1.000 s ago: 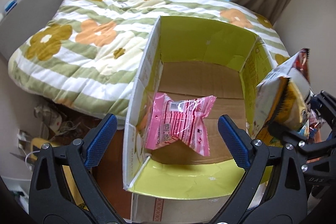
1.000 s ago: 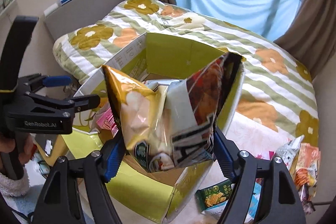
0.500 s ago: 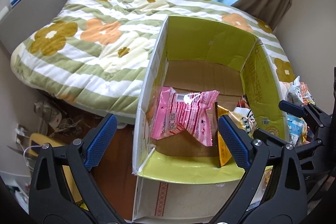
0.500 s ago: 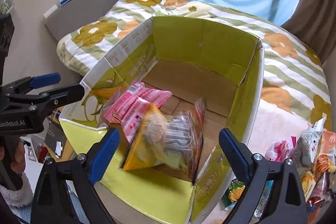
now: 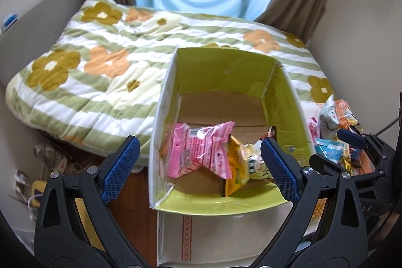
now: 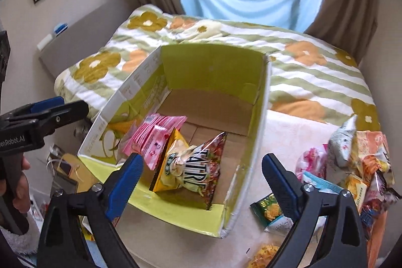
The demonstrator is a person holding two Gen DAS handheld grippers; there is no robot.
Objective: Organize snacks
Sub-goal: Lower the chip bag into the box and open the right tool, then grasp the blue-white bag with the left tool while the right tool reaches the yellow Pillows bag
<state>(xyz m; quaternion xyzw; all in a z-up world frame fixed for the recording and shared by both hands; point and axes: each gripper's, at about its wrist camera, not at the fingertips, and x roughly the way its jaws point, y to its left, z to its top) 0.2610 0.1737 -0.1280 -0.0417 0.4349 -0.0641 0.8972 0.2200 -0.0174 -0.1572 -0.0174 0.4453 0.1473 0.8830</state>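
Observation:
An open cardboard box with yellow-green inner walls stands beside the bed; it also shows in the right wrist view. Inside lie a pink snack packet and a yellow and red chip bag. My left gripper is open and empty above the box's near edge. My right gripper is open and empty above the box's near right corner. A pile of loose snack packets lies right of the box, also in the left wrist view.
A bed with a flowered green-striped quilt lies behind and left of the box. A green snack packet lies on the white surface by the box's right wall. Clutter and cables sit on the floor at the left.
My right gripper opened and let the chip bag fall into the box beside the pink packet, then drew back. My left gripper pulled back and rose a little.

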